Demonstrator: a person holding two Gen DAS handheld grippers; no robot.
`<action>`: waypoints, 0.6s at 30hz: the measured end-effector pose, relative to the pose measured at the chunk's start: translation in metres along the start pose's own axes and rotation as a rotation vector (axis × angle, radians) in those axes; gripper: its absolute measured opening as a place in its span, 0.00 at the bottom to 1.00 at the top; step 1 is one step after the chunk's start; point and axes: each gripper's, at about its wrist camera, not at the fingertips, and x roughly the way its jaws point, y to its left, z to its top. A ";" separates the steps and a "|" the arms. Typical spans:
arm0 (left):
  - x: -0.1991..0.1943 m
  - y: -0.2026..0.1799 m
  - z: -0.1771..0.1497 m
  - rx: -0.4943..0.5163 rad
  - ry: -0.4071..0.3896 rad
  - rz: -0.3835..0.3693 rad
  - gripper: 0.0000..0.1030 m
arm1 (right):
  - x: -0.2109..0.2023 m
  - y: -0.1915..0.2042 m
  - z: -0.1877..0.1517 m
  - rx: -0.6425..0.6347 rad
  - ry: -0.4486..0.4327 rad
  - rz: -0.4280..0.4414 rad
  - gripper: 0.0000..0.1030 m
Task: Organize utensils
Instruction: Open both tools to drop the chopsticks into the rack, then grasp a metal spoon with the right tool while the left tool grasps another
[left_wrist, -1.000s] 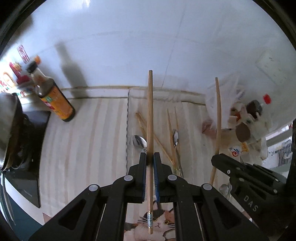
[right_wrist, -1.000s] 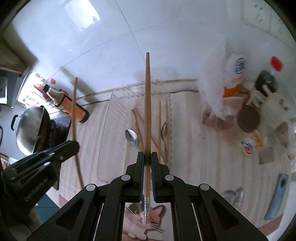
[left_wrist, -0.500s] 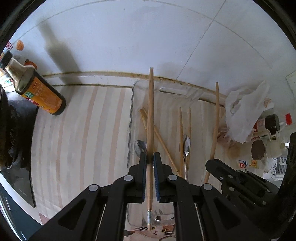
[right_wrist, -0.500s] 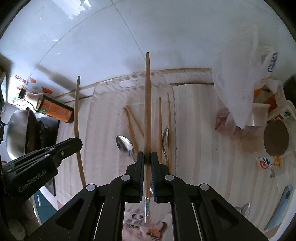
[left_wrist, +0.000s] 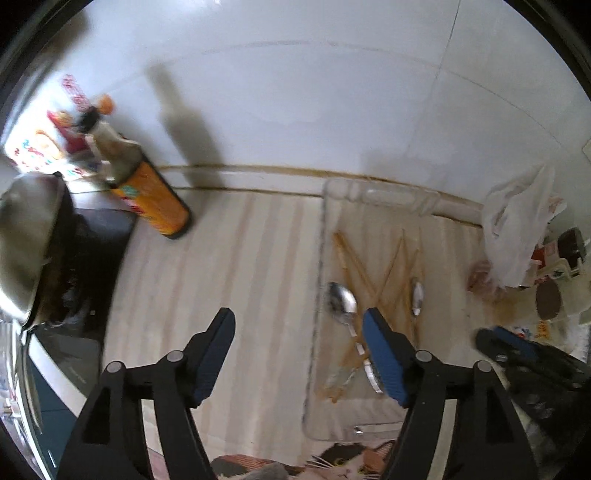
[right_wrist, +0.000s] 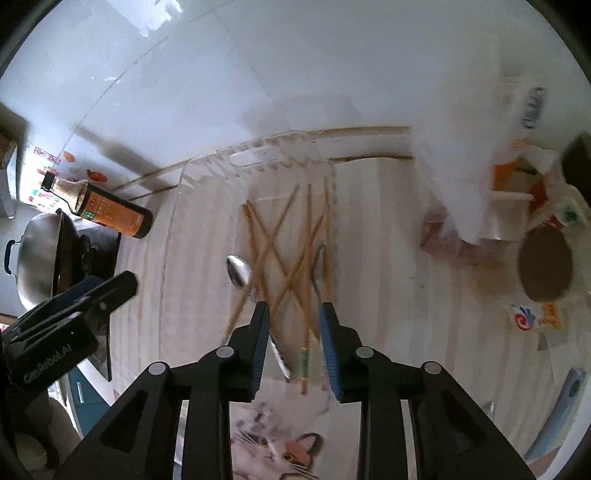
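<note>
A clear plastic tray (right_wrist: 255, 158) lies on the striped counter against the wall; it also shows in the left wrist view (left_wrist: 388, 195). Several wooden chopsticks (right_wrist: 280, 236) lie crossed in it, with two metal spoons (right_wrist: 240, 273). In the left wrist view the chopsticks (left_wrist: 384, 273) and a spoon (left_wrist: 341, 299) lie just ahead of the right finger. My left gripper (left_wrist: 299, 321) is open and empty, to the left of the tray. My right gripper (right_wrist: 295, 310) is open and empty above the tray's near end.
An orange-labelled sauce bottle (left_wrist: 155, 199) stands at the left by the wall, beside a wok (left_wrist: 26, 240) on a dark stove. A white plastic bag (right_wrist: 465, 155), jars and packets crowd the right. A cat-print mat (right_wrist: 280, 443) lies at the near edge.
Both grippers held one chopstick each; both have opened and the chopsticks now lie crossed in the tray. The left gripper has swung to the left.
</note>
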 end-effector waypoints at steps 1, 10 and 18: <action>-0.003 0.002 -0.004 -0.004 -0.019 0.011 0.69 | -0.007 -0.006 -0.005 0.010 -0.014 -0.005 0.30; -0.019 -0.002 -0.045 0.011 -0.136 0.115 1.00 | -0.059 -0.080 -0.069 0.118 -0.150 -0.062 0.55; -0.032 -0.048 -0.091 0.060 -0.172 0.196 1.00 | -0.060 -0.182 -0.136 0.295 -0.112 -0.145 0.57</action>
